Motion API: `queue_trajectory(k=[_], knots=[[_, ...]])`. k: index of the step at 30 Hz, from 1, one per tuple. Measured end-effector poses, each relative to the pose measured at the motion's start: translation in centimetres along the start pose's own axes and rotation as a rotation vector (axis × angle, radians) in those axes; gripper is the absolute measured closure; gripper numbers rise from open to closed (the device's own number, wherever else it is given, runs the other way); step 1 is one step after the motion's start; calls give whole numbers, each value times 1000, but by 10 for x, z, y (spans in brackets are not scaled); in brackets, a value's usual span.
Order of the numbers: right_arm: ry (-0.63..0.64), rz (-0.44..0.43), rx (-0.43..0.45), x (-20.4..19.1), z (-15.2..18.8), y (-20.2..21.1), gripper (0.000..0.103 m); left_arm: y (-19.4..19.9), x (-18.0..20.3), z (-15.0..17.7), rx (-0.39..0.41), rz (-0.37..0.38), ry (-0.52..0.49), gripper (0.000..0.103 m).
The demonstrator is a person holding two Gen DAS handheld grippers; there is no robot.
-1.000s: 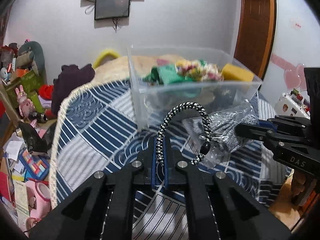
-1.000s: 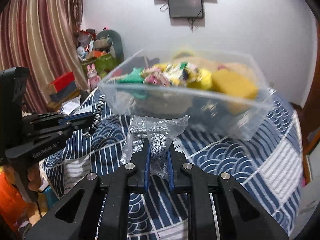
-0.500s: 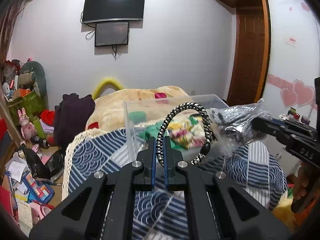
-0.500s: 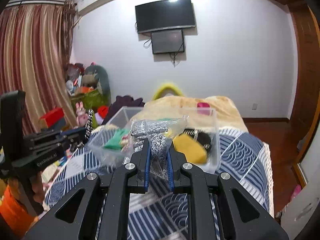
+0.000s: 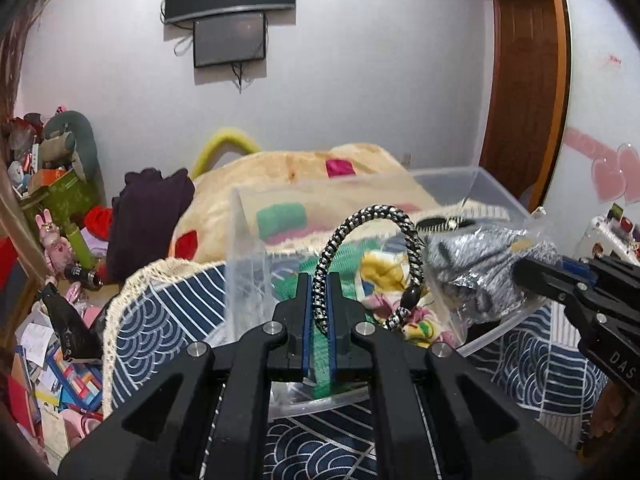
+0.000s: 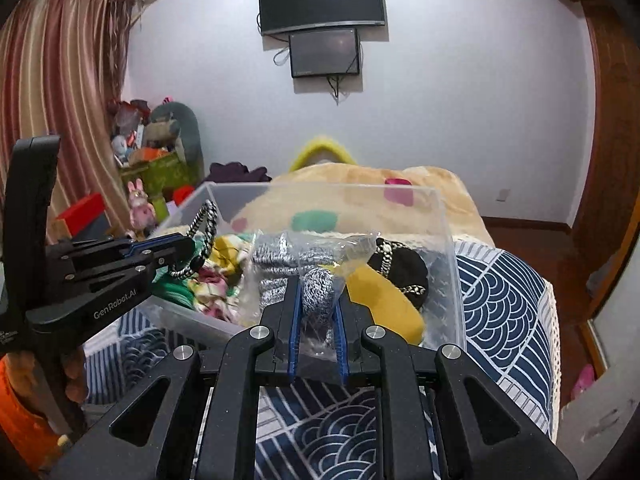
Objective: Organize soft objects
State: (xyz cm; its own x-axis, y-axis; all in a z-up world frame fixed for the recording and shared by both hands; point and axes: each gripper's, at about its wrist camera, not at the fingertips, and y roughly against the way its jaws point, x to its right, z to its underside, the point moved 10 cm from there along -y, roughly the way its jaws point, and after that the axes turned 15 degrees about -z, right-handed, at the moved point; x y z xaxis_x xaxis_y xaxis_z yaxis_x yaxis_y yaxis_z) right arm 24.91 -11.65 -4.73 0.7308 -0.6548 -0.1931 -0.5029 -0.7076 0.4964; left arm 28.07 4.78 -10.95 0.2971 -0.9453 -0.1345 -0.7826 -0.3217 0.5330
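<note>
My left gripper (image 5: 319, 300) is shut on a black-and-white braided cord loop (image 5: 372, 216) and holds it over the near left part of a clear plastic bin (image 5: 240, 240). My right gripper (image 6: 318, 300) is shut on a clear bag of grey knit fabric (image 6: 296, 256) and holds it over the bin's (image 6: 448, 248) front rim. The bag (image 5: 476, 264) and the right gripper (image 5: 532, 276) also show in the left wrist view, the left gripper (image 6: 188, 246) and cord (image 6: 204, 220) in the right wrist view. The bin holds green cloth (image 5: 292, 280), floral fabric (image 6: 212, 280), a yellow sponge (image 6: 384, 300) and a black pouch (image 6: 404, 268).
The bin sits on a bed with a blue-and-white patterned cover (image 6: 504, 300). A beige blanket (image 5: 288, 168) lies behind it. Toys, boxes and clutter (image 5: 48, 240) fill the floor to the left. A wooden door (image 5: 524, 80) stands at the right. Screens (image 6: 324, 20) hang on the far wall.
Both grippers rose from the bed cover with their items and moved forward over the bin; the bin now lies below and closer to both.
</note>
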Motion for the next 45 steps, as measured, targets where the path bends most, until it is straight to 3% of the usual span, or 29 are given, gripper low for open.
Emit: queue_trajectory(k=[10,12,18,21,23,27,34,36,45], knots=[[26,31,-7,1,-2,16,67,4,5,10,1,27,-8,88],[26,37,14,2,-6,24,55,10,4,11,1,42,3,84],[37,40,85,-4,-23,55,53,44,0,6,40,78,28,78],[48,37,116,-10,-30,71,52,64,-3,-1,75,91,36,65],[53,23,127,-15,-35,79,51,81,-7,-6,106,101,48,42],[64,13,155,-24,-40,95,49,112,-11,-12,164,107,70,38],[85,1,223,-39,-47,119,25,158,-23,-17,248,101,92,6],[87,3,239,-43,-47,123,18,170,-25,-18,272,98,106,3],[93,-1,258,-53,-36,129,12,194,-28,-12,321,77,106,0]])
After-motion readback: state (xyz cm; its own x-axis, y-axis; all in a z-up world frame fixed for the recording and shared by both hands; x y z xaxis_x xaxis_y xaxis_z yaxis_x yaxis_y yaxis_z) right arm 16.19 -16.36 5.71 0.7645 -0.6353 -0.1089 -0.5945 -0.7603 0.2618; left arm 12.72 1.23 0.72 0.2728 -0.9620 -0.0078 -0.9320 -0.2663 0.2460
